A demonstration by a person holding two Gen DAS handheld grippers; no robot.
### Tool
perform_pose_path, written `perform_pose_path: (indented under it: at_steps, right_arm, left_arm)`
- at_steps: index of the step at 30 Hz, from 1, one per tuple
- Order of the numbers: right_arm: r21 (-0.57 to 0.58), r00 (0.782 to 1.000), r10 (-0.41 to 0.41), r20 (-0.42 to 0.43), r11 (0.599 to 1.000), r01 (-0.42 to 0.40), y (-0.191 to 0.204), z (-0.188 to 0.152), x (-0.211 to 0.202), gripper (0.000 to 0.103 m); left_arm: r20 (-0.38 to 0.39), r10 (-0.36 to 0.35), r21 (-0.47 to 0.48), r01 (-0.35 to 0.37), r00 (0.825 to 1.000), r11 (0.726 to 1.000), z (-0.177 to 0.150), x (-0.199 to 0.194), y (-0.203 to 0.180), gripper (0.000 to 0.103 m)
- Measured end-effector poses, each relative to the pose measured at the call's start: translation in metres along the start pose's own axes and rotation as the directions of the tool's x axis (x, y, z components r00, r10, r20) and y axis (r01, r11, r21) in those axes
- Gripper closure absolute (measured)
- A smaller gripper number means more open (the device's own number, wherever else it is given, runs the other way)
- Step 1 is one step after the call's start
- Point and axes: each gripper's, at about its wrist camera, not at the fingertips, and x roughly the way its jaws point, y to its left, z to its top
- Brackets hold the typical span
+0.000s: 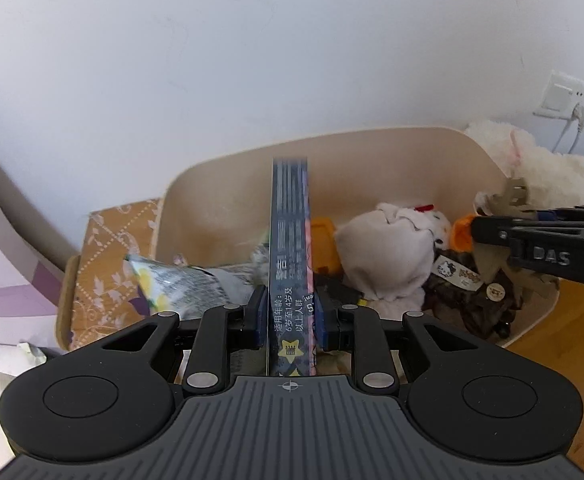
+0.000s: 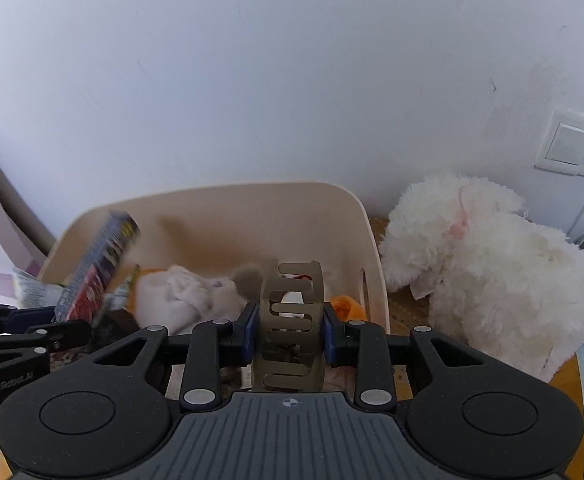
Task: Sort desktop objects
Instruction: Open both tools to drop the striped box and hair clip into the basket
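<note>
The left gripper (image 1: 290,312) clamps a flat dark-blue box (image 1: 289,248) on edge above the beige bin (image 1: 372,148). The right gripper (image 2: 290,330) grips a taupe hair claw (image 2: 292,320) over the same bin.

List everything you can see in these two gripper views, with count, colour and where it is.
Flat printed box: one, dark blue, clamped in left gripper over the bin.
Plastic claw hair clip: one, grey-brown, clamped in right gripper.
Rounded plastic bin: one, beige, against the wall.
Small soft toy: one, white, inside the bin.
Snack packet: one, silvery with yellow, at the bin's left edge.
Fluffy plush animal: one, white, right of the bin.
Wall switch plate: one, white, on the wall at right.
Left gripper: black, shut.
Right gripper: black, shut.
</note>
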Motion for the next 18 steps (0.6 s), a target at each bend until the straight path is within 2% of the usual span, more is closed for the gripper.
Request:
perform_pose_path:
  at_steps: [6,8,12,13,15,16,18]
  right_arm:
    - [-0.026,1.000,-0.007,-0.011,1.000,0.007,0.004,-0.001,0.009,0.073]
    - [-0.034,1.000,-0.006,-0.017,0.999,0.005,0.005,-0.002,0.011,0.062]
    - [-0.027,1.000,0.001,-0.023,1.000,-0.002,0.004,-0.005,0.011,0.048]
    - [-0.025,1.000,0.001,-0.020,1.000,-0.002,0.003,-0.005,0.009,0.041]
    - [-0.020,1.000,0.007,-0.005,1.000,-0.007,0.002,-0.005,0.001,0.032]
    - [-0.016,1.000,0.011,0.003,1.000,-0.011,0.001,-0.005,-0.003,0.027]
    - [-0.009,0.999,0.023,0.025,1.000,-0.022,-0.001,-0.005,-0.013,0.023]
  left_arm:
    - [-0.002,0.000,0.005,0.000,1.000,1.000,-0.002,0.009,-0.004,0.080]
    - [-0.003,-0.002,0.002,0.002,1.000,1.000,-0.003,0.009,-0.004,0.080]
    - [0.002,-0.011,-0.005,0.011,1.000,1.000,-0.006,0.007,0.000,0.079]
    - [0.002,-0.013,-0.010,0.013,1.000,1.000,-0.006,0.006,0.001,0.078]
    - [0.004,-0.026,-0.015,0.026,1.000,1.000,-0.007,0.003,0.002,0.071]
    - [0.010,-0.033,-0.012,0.033,0.999,0.999,-0.008,0.000,0.002,0.064]
    - [0.032,-0.034,0.004,0.034,0.999,0.999,-0.011,-0.007,0.000,0.058]
